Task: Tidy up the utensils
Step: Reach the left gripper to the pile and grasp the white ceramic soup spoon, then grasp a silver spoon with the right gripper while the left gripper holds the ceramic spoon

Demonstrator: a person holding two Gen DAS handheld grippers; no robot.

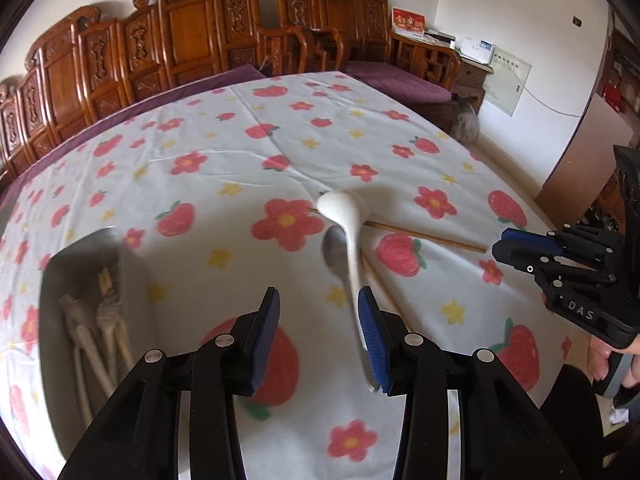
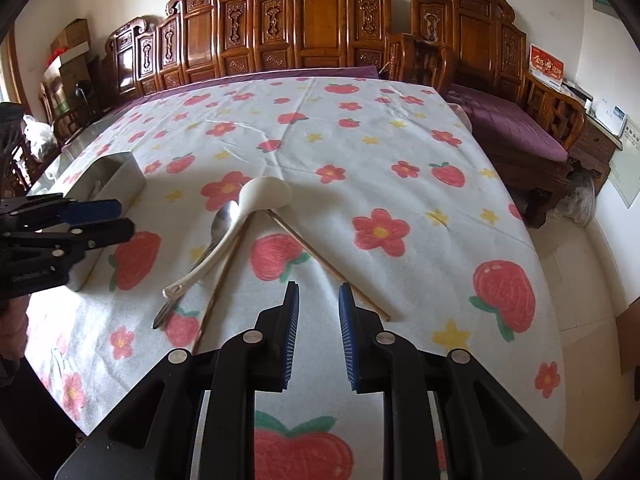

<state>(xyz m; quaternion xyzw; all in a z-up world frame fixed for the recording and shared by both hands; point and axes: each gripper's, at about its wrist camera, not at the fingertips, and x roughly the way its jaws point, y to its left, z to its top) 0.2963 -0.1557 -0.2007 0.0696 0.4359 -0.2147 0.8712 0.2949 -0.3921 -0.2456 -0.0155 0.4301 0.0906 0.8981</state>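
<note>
— Where did the utensils lie?

— Out on the flowered cloth (image 2: 400, 152) over the surface. A white ladle (image 2: 240, 224) lay across a metal spoon (image 2: 218, 236), and two chopsticks (image 2: 320, 260) spread apart beneath them toward the near edge, meeting under the ladle's bowl at the far end. Off to the left stood a grey metal box (image 1: 132, 264), with some pale utensils (image 1: 96, 332) already lying inside it; I couldn't tell what kind, it was blurred.

— And the left gripper (image 1: 318, 334)?

— Its jaws stood spread, pinching nothing. In the left wrist view the ladle's handle ran just beside the right blue pad (image 1: 374, 348), but whether they touched I couldn't tell.

— The right gripper (image 2: 319, 330)?

— Jaws parted a little, a narrow gap, only cloth showing between them. It hung over the near side of the cloth, with the right-hand chopstick's near end just beside its right finger. A hand (image 1: 616, 356) held its grip.

— Behind it all?

— Carved wooden benches (image 2: 320, 28) with purple cushions (image 2: 508, 124).
</note>
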